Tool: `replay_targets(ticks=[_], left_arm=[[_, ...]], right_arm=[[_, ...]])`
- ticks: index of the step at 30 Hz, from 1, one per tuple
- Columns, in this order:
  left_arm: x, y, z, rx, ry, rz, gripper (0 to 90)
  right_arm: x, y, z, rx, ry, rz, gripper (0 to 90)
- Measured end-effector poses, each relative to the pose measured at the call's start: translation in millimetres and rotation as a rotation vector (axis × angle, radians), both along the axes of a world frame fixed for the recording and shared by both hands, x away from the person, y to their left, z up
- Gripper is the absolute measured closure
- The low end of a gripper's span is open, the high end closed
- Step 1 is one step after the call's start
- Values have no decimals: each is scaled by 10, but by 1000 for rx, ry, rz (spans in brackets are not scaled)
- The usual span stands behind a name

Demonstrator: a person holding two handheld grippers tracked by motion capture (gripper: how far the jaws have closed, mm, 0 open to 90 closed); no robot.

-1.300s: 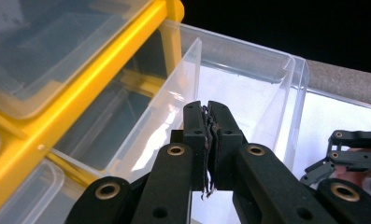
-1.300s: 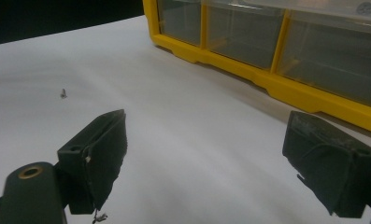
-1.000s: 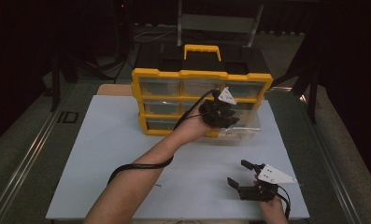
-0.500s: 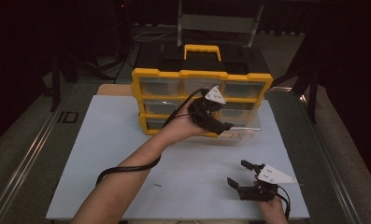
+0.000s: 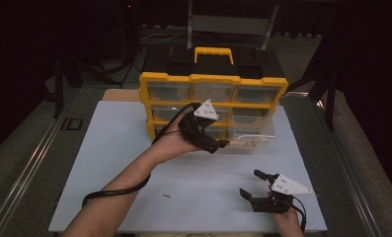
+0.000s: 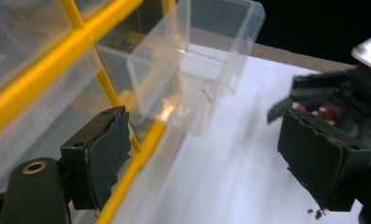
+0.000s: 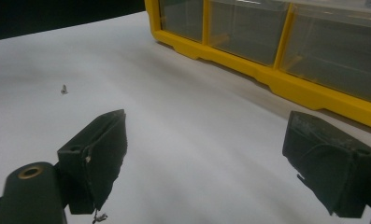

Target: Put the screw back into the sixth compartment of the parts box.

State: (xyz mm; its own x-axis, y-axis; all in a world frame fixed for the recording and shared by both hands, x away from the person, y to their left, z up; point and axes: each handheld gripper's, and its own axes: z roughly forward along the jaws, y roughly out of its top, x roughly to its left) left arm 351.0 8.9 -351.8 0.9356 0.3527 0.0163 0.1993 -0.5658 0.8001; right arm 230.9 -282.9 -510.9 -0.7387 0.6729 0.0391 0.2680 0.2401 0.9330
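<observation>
A yellow organizer (image 5: 211, 79) with clear drawers stands at the back of the white mat. Its bottom right drawer (image 5: 250, 134) is pulled out, and it appears in the left gripper view as a clear box (image 6: 197, 70) sticking out of the yellow frame (image 6: 136, 163). My left gripper (image 5: 217, 145) hovers just left of that drawer. Its jaws have just been opening, and the left gripper (image 6: 211, 158) has nothing between its pads. My right gripper (image 5: 253, 183) rests open near the mat's front right, and the right gripper (image 7: 213, 158) is empty. A tiny screw (image 5: 166, 196) lies on the mat, and the right gripper view has the screw (image 7: 64, 88) at far left.
The white mat (image 5: 114, 163) covers the table. The organizer's black handle top (image 5: 213, 52) rises behind the drawers. A black cable (image 5: 114, 193) trails from my left forearm. Dark floor and metal stands surround the table.
My left gripper has let go of the pulled-out drawer, opened, and drawn back to the left and toward me. The drawer stays out. The right gripper has not moved.
</observation>
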Motion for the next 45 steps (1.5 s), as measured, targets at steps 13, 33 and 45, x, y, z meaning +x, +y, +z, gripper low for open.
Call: replay_targets(ticks=[13,33,45], left_arm=[[-270,481,-181,-11,9,-3,174],[-552,957,-745,-23,93,12,175],[-659,1174,-1148,8,150,25,215]], right_arm=[[8,15,-10,-4,2,-5,138],[9,34,-25,-14,13,1,139],[4,37,-23,-16,12,0,139]])
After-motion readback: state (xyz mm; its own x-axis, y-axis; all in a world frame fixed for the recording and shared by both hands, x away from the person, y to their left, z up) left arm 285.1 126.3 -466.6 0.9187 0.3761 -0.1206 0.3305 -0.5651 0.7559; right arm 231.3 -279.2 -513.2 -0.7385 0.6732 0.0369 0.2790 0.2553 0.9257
